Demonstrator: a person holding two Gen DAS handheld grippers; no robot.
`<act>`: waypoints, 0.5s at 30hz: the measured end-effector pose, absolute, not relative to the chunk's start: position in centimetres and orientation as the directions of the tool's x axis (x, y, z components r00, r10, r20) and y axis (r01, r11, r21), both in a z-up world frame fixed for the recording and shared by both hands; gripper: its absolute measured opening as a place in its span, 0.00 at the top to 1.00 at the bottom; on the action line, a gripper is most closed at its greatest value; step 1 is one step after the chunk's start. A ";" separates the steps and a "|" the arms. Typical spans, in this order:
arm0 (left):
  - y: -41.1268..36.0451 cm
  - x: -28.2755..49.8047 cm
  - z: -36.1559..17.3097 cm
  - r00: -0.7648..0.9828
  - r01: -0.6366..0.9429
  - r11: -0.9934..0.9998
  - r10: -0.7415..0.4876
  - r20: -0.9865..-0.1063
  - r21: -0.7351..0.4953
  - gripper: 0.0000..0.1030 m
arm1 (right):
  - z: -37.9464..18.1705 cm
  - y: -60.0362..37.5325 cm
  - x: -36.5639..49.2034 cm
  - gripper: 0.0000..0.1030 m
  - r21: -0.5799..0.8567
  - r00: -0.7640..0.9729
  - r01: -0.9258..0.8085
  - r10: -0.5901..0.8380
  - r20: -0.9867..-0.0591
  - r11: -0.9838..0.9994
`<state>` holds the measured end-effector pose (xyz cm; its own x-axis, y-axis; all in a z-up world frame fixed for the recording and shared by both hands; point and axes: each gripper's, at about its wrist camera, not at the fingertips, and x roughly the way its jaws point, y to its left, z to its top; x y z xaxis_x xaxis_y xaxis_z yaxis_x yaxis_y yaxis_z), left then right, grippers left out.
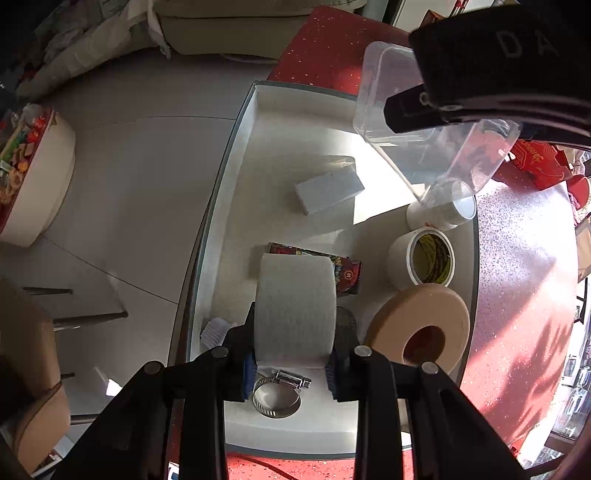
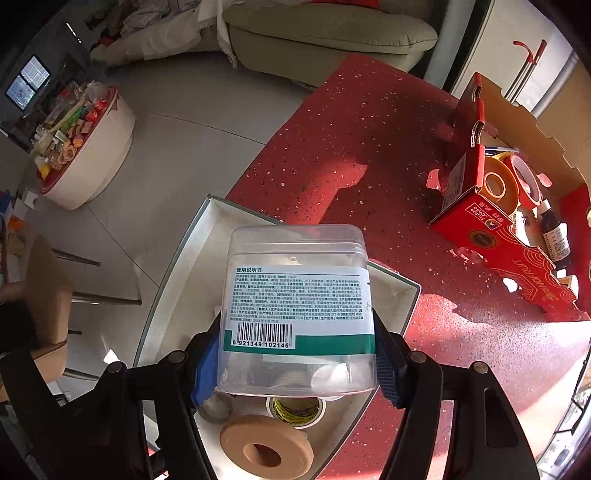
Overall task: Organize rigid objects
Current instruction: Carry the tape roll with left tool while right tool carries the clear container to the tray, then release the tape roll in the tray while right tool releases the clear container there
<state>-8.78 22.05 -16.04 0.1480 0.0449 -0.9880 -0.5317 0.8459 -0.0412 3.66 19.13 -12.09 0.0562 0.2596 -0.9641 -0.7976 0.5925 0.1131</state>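
My left gripper (image 1: 293, 363) is shut on a white tape roll (image 1: 295, 306) and holds it above a shallow white tray (image 1: 236, 147) on the red table. My right gripper (image 2: 295, 373) is shut on a clear plastic box (image 2: 297, 314) with a green-and-white label and barcode, held above the tray's right part; the box also shows in the left wrist view (image 1: 424, 147) under the right gripper body. In the tray lie a grey block (image 1: 328, 190), a colourful small box (image 1: 345, 271), a metal hose clamp (image 1: 277, 395), a beige tape roll (image 1: 421, 328), a cream tape roll (image 1: 424, 258) and a white cup (image 1: 443, 212).
A red cardboard box (image 2: 517, 258) with tape rolls and a brown bottle (image 2: 554, 236) stands at the table's right. The red speckled tabletop (image 2: 351, 147) lies between tray and box. A round white stool (image 2: 92, 162) piled with clutter, a sofa (image 2: 325, 33) and a chair (image 2: 48, 306) are beyond the table.
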 end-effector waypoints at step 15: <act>21.5 -8.6 -17.0 0.126 -0.521 0.853 0.035 -0.991 -0.036 0.69 | -13.9 19.5 2.6 0.32 0.037 0.082 -0.847 0.199 -0.977 0.531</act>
<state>-8.59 21.49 -16.96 0.1264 0.0353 -0.9914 -0.5209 0.8529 -0.0360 2.64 19.54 -13.88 0.0820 0.1990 -0.9766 -0.8466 0.5310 0.0371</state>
